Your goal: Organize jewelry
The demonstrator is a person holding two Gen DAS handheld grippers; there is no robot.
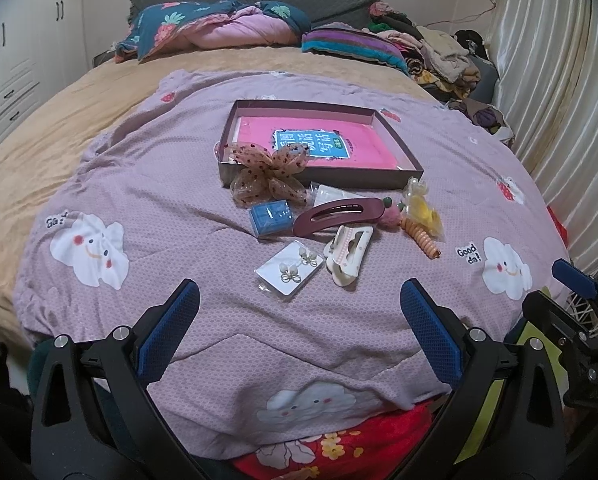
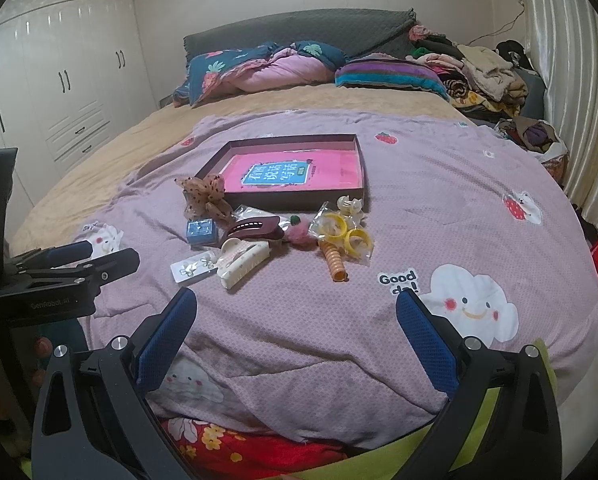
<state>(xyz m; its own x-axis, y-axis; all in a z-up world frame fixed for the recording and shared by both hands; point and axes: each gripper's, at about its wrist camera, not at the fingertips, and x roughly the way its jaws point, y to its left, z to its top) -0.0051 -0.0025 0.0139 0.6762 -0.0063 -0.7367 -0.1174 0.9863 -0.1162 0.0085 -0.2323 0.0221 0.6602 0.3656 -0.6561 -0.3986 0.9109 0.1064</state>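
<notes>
1. A bed is covered by a pink cloud-print quilt, with white wardrobes behind.
2. A shallow box holding a pink book lies on the quilt.
3. Just in front of it, a dotted bow, a maroon hair clip, a cream claw clip, an earring card, a small blue box and an orange spiral tie are clustered.
4. The left gripper and the right gripper are held with jaws apart, nothing between them, short of the cluster.

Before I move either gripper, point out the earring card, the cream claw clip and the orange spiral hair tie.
earring card [image 1: 290,269], left wrist view, centre of the white card.
cream claw clip [image 1: 349,253], left wrist view, middle of its body.
orange spiral hair tie [image 2: 334,263], right wrist view, mid-coil.
</notes>
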